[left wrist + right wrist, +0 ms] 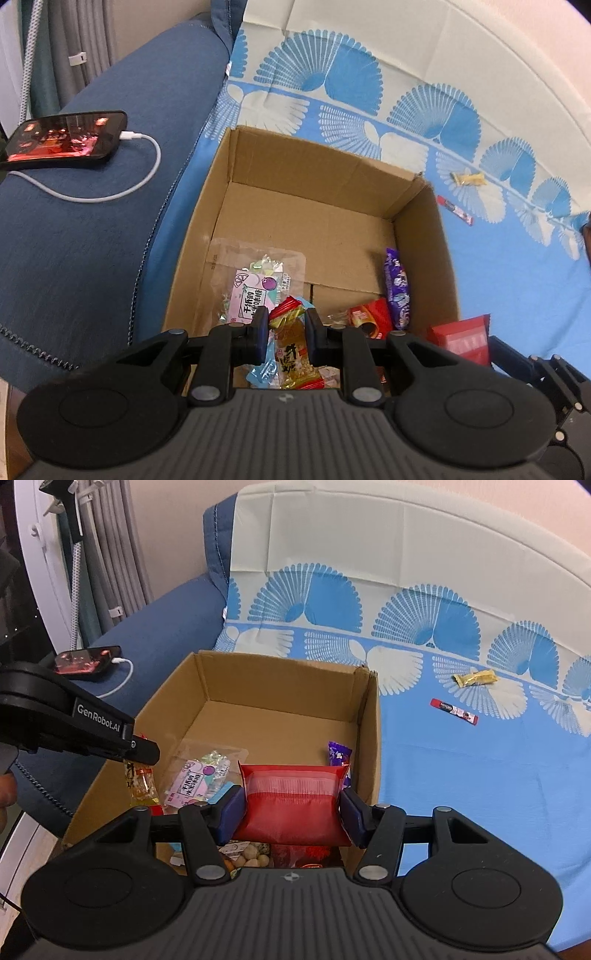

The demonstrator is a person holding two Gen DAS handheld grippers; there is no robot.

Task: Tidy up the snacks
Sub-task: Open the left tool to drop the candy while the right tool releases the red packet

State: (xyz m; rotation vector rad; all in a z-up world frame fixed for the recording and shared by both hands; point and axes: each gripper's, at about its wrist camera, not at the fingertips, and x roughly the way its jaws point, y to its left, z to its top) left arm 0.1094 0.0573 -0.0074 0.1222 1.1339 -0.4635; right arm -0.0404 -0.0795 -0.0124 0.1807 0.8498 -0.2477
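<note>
An open cardboard box [421,236] [369,731] sits on a blue-patterned cloth and holds several snack packets. My left gripper [286,332] is shut on a yellow peanut-candy packet [291,354] [142,784] above the box's near left part. My right gripper [291,808] is shut on a red packet [293,801] [461,338] over the box's near right part. A pink candy bag [255,288] [195,781] and a purple packet [397,288] [338,753] lie inside. A gold wrapped candy [467,179] [474,679] and a red stick packet [455,209] [454,711] lie on the cloth to the box's right.
A phone [66,138] [86,661] with a white charging cable [147,177] lies on the blue sofa arm left of the box. Curtains [107,554] hang behind it. The cloth [461,775] stretches to the right of the box.
</note>
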